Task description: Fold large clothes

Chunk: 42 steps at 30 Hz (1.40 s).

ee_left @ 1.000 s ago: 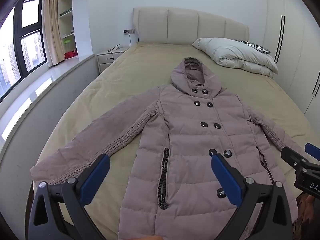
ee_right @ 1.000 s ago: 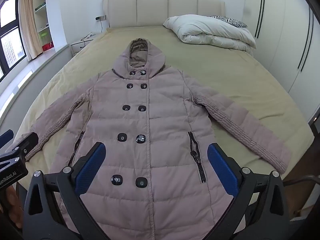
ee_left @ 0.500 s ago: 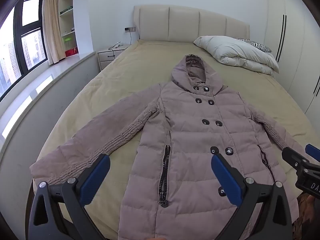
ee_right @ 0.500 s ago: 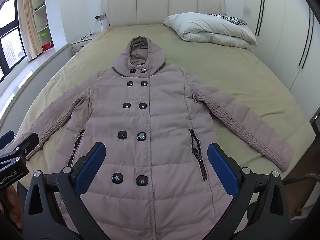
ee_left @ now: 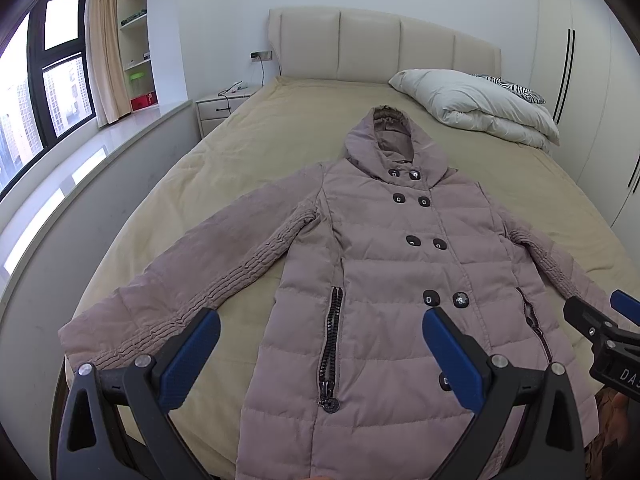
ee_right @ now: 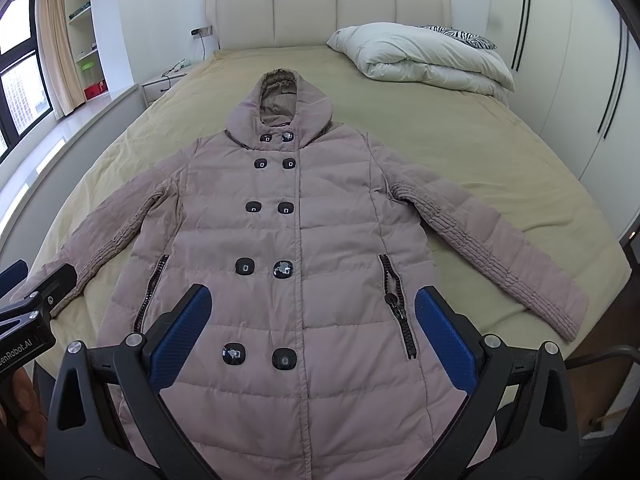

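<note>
Both tongs I am steering hang above the foot of the bed, each spread wide and gripping nothing. From its own camera, my left gripper [ee_left: 320,356] frames the coat's lower left side, with its blue pads [ee_left: 190,354] well apart. My right gripper [ee_right: 310,332] frames the lower front and is just as wide.

Between and beyond them lies a long mauve padded coat [ee_right: 296,248]. It is face up on the tan bedspread [ee_right: 460,140], buttoned, with the hood [ee_right: 280,100] toward the headboard [ee_right: 328,12]. Both sleeves slant outward: the left sleeve [ee_left: 192,276] and the right sleeve [ee_right: 492,256].

I judge no fold is made yet. Sleeves and body all remain to be folded.
</note>
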Motion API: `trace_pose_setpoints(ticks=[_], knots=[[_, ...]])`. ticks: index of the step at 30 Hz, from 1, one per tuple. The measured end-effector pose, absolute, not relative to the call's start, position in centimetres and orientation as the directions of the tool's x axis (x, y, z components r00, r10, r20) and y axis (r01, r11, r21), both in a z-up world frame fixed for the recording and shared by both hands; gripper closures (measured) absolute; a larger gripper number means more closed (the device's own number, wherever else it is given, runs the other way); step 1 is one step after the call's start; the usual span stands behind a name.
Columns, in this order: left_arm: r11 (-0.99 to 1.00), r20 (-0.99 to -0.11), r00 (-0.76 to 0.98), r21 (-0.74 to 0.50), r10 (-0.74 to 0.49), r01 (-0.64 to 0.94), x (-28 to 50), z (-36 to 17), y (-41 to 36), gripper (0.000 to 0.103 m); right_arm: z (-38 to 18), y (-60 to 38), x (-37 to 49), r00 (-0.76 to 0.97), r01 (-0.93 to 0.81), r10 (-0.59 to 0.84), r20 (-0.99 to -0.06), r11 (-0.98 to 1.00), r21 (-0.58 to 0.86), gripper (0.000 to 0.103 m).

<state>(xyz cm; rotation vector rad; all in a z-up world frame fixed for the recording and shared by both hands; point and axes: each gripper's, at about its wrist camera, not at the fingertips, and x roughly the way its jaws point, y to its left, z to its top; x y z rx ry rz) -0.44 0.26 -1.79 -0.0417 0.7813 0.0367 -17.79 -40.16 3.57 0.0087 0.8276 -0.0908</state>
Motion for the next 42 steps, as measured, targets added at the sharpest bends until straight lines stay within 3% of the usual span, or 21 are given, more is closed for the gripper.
trace_pose_setpoints(ticks=[42], knots=[[0.999,-0.710,0.704,-0.021,0.019,-0.049,-0.24,-1.97,0.20,0.000,2.70,-40.20,-17.84,0.665,0.085,-0.075,-0.743,0.996,-0.024,0.000]])
